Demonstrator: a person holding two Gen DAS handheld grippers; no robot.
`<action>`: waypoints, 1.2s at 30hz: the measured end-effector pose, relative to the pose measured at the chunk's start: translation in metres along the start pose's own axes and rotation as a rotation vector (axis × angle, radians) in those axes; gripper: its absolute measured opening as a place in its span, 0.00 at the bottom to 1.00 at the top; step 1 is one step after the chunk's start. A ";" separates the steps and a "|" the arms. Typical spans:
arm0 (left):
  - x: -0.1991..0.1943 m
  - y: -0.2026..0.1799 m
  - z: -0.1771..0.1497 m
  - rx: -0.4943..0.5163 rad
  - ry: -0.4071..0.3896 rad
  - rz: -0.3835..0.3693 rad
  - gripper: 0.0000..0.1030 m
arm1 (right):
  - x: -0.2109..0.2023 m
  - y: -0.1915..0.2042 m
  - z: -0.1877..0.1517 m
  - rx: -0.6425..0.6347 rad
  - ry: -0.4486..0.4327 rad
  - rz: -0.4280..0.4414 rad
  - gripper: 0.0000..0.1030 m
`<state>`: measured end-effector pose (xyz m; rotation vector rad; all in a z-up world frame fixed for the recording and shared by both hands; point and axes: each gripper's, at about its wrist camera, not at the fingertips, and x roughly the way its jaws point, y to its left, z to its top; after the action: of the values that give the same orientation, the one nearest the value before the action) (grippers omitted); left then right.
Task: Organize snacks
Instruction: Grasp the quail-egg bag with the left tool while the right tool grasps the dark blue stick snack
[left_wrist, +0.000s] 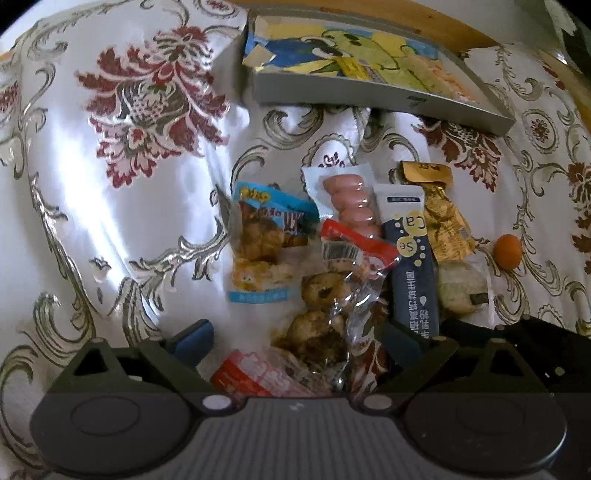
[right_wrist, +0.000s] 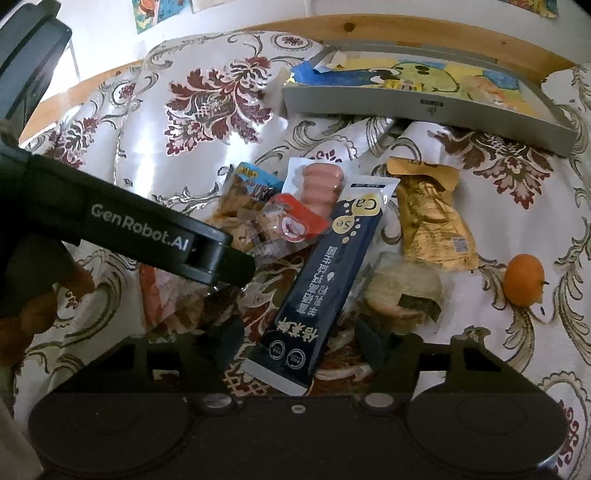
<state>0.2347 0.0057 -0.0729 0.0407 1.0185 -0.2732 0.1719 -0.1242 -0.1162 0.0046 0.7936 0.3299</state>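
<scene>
A heap of snacks lies on the floral cloth (left_wrist: 110, 221). My left gripper (left_wrist: 299, 341) is open, its fingers on either side of a clear packet of brown meat pieces with a red label (left_wrist: 325, 310). My right gripper (right_wrist: 299, 339) is open around the lower end of a dark blue stick pack (right_wrist: 317, 273). In the heap are a sausage pack (left_wrist: 351, 199), a blue snack packet (left_wrist: 266, 236), a gold packet (right_wrist: 432, 225), a wrapped rice cake (right_wrist: 402, 291) and a red-and-pink packet (left_wrist: 255, 376). The left gripper's black body (right_wrist: 147, 229) covers part of the heap in the right wrist view.
A shallow grey box with a cartoon print inside (right_wrist: 424, 107) sits behind the heap. A small orange fruit (right_wrist: 524, 280) lies alone to the right. A wooden edge (right_wrist: 369, 26) runs along the back. A hand (right_wrist: 37, 306) shows at the left.
</scene>
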 end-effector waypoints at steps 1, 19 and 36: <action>0.002 0.001 0.000 -0.007 0.008 -0.002 0.93 | 0.001 0.000 0.000 0.000 0.002 0.000 0.60; -0.002 -0.004 -0.002 0.004 -0.014 -0.025 0.59 | -0.007 -0.002 0.003 0.009 -0.013 -0.015 0.32; -0.003 0.003 -0.002 -0.068 -0.018 -0.029 0.52 | -0.007 -0.004 0.011 0.029 -0.065 0.032 0.18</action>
<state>0.2326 0.0096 -0.0715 -0.0380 1.0103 -0.2645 0.1764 -0.1291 -0.1038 0.0549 0.7348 0.3469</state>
